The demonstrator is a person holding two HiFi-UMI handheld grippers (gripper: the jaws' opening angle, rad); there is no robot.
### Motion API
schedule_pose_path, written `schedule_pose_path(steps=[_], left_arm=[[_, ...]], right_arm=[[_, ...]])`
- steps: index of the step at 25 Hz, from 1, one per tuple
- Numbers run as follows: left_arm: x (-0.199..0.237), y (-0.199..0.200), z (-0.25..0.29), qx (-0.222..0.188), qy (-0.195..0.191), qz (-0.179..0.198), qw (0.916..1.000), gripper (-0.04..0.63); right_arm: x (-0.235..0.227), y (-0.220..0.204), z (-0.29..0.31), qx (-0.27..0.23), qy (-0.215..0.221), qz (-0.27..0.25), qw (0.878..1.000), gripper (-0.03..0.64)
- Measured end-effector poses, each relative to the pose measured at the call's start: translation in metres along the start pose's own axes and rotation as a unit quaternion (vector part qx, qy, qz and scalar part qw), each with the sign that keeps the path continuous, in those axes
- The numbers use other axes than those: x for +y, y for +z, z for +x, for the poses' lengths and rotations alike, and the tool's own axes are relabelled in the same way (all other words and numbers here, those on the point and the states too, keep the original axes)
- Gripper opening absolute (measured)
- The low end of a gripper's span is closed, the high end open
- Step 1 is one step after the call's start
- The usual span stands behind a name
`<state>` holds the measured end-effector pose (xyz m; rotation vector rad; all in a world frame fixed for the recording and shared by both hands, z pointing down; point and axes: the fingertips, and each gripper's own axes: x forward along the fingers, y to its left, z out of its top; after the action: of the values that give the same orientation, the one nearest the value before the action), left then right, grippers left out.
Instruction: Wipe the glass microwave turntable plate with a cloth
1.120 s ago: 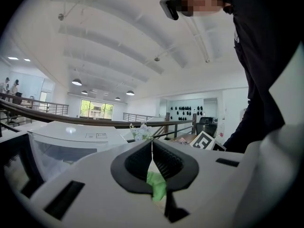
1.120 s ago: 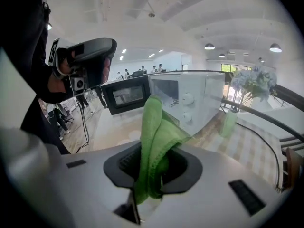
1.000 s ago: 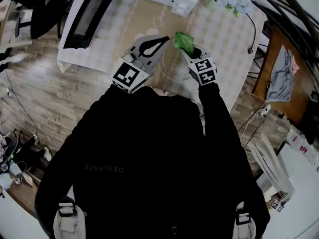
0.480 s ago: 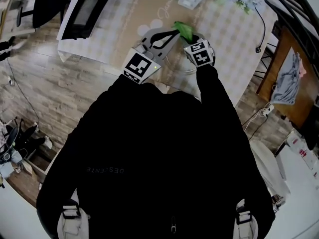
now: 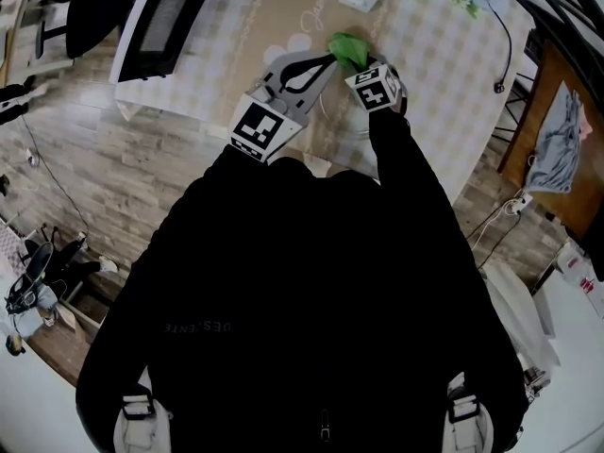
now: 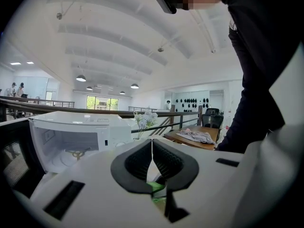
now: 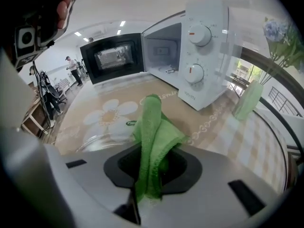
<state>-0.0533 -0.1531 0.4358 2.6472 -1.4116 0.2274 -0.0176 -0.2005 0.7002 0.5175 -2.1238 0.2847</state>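
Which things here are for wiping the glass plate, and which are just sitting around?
For the job: green cloth in the right hand-held gripper, glass plate.
Just lying about: open microwave, flower vase, grey clothes.

— Where does the head camera look?
— From above, steeply down over the person's torso onto the bench (image 5: pixel 429 74).
— And the other two?
— Each sits close behind its jaws. The one on the left hand-held gripper (image 6: pixel 152 148) faces up across the hall, the one on the right hand-held gripper (image 7: pixel 151 156) down at the bench. All three catch the microwave (image 5: pixel 165 17).

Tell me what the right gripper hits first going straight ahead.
Probably the flowered table mat, beside the glass plate, with the held green cloth touching first; depth is unclear.
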Motion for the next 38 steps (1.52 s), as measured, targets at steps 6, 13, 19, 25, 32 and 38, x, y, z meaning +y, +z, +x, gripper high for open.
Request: schedule_pose_path(steps=[6, 13, 19, 25, 32, 38], left_arm=[[-0.008, -0.004, 0.0, 0.008, -0.017, 0.006, 0.9998, 0.021], [-0.02, -0.007, 0.005, 0.014, -0.037, 0.01, 0.9992, 0.021], [-0.032, -0.004, 0.009, 0.014, -0.054, 0.015, 0.9983, 0.021], [-0.038, -0.001, 0.007, 0.01, -0.056, 0.018, 0.9982, 0.021], [-0.033, 0.0, -0.002, 0.005, -0.042, 0.017, 0.999, 0.021], [-0.018, 0.0, -0.012, 0.0, -0.016, 0.016, 0.9998, 0.021]], right_arm=[[-0.027, -0.026, -0.018, 0.007, -0.043, 0.036, 0.998, 0.083], [-0.056, -0.066, -0.04, 0.009, -0.077, 0.07, 0.995, 0.081], [-0.064, -0.089, -0.06, 0.025, -0.096, 0.089, 0.991, 0.083], [-0.068, -0.104, -0.073, 0.035, -0.112, 0.09, 0.989, 0.083], [-0.087, -0.135, -0.1, 0.048, -0.141, 0.141, 0.979, 0.081], [-0.067, -0.082, -0.109, -0.013, -0.119, 0.111, 0.987, 0.083]])
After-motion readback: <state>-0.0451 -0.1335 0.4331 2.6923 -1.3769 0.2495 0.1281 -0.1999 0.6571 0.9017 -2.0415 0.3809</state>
